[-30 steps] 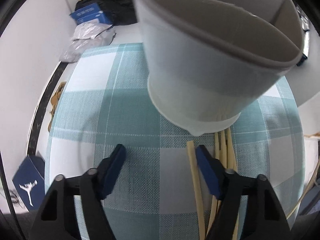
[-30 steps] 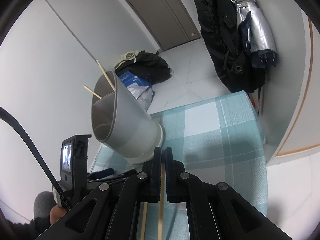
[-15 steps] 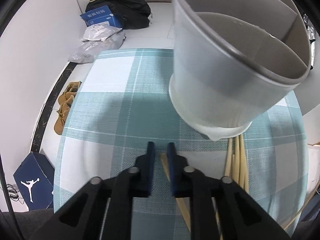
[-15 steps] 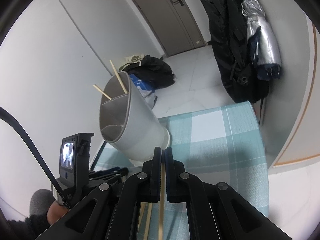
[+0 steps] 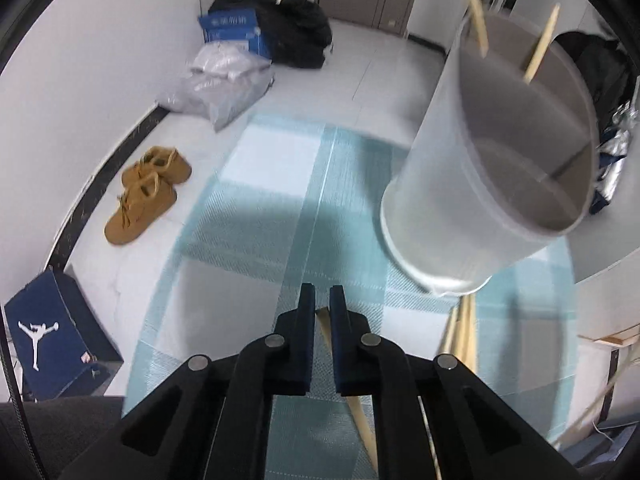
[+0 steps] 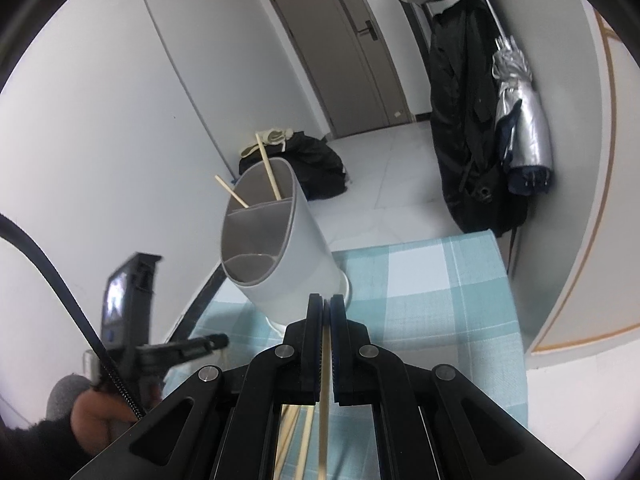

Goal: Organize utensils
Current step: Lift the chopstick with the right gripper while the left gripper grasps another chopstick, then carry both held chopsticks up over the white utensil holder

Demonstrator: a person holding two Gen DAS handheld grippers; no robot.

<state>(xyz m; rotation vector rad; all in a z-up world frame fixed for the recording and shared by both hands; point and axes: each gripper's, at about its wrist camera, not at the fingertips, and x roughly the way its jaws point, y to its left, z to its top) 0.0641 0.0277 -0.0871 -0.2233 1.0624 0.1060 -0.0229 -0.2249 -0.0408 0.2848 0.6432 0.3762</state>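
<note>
A grey-white utensil holder (image 5: 492, 184) with inner dividers stands on the teal checked tablecloth (image 5: 256, 240); it also shows in the right wrist view (image 6: 276, 252). Two chopsticks (image 6: 268, 172) stick out of its far compartment. My left gripper (image 5: 322, 300) is shut on a wooden chopstick (image 5: 352, 392) and holds it above the cloth, left of the holder. My right gripper (image 6: 326, 308) is shut on another chopstick (image 6: 324, 400) just in front of the holder's base. Several loose chopsticks (image 5: 462, 332) lie on the cloth below the holder.
Beyond the table, the floor holds tan shoes (image 5: 148, 192), a blue shoebox (image 5: 52, 340), plastic bags (image 5: 224, 88) and a black bag (image 5: 296, 36). Coats and an umbrella (image 6: 520, 112) hang at the right. The left hand-held unit (image 6: 132, 320) is at the right view's left.
My left gripper closed from wide open onto a chopstick and lifted it, pulling back from the holder. My right gripper stayed shut on its chopstick and rose slightly.
</note>
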